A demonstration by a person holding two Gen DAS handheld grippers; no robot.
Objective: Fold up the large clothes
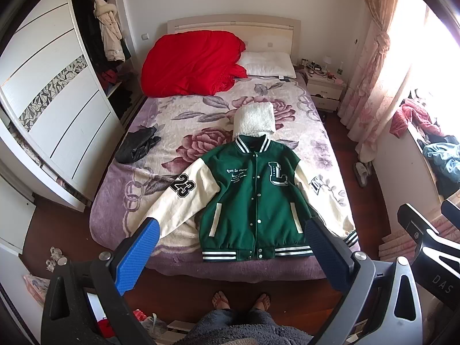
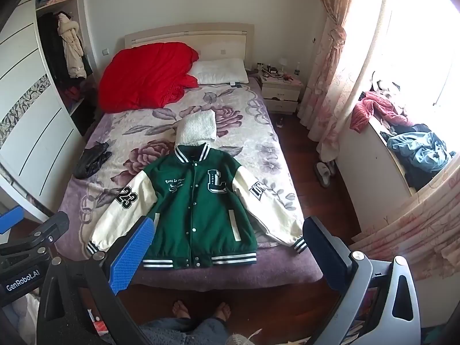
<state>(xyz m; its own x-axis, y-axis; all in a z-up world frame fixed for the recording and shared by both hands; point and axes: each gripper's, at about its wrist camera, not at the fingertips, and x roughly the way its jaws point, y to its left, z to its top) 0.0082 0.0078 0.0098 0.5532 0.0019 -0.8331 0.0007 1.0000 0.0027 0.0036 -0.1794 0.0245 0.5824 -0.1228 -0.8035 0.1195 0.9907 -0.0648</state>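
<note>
— Left wrist view: where's the varsity jacket (image 1: 253,198)?
— Flat on the bed (image 1: 161,115), beyond the left gripper (image 1: 233,256), spread wide, empty.
— Right gripper (image 2: 227,256)?
— Likewise spread, above the hem.

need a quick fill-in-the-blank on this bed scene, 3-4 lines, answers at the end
1. The green jacket lies flat on the bed with its front snaps ____.
2. The patch on the cream sleeve shows the number ____.
3. Just beyond the jacket's collar lies a folded ____ knit.
4. Both the left tongs and the right tongs are ____ and hold nothing.

Missing words: closed; 23; white; open
</note>
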